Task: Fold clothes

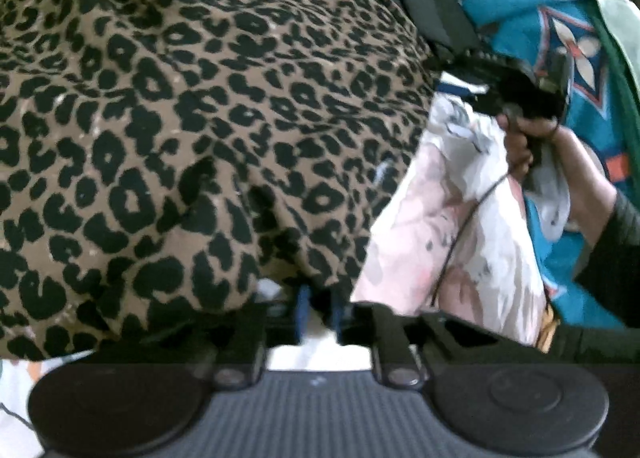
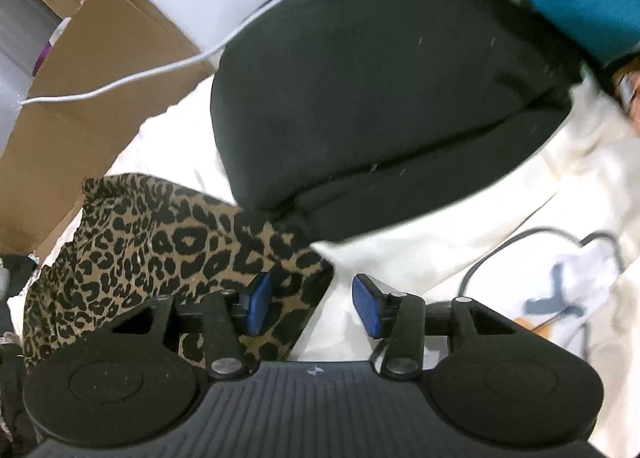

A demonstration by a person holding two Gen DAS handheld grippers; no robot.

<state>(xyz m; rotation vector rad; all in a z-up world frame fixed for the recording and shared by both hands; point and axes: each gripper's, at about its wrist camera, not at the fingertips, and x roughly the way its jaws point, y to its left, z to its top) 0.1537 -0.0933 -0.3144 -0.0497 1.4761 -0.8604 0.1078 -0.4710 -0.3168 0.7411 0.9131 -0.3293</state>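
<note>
A white bed sheet (image 2: 460,218) is carrying the clothes. A folded black garment (image 2: 380,98) is lying on it. A leopard-print garment (image 2: 160,242) is resting just beside, touching the black one.

In the left wrist view we see the leopard-print garment (image 1: 192,130) draped directly ahead of the left gripper (image 1: 320,314), covering its fingers and filling the left and centre. Right of it hangs a floral cloth (image 1: 472,226), and farther right a patterned garment (image 1: 560,42); a hand (image 1: 528,142) sits between those two, gripping a handle. In the right wrist view the right gripper (image 2: 312,304) hangs over a bed sheet (image 2: 460,226). The leopard-print garment (image 2: 160,254) lies on the sheet at left, under the left finger. A dark garment (image 2: 380,98) lies behind it, overlapping its far edge. Cardboard (image 2: 92,90) stands beyond the sheet, far left.
</note>
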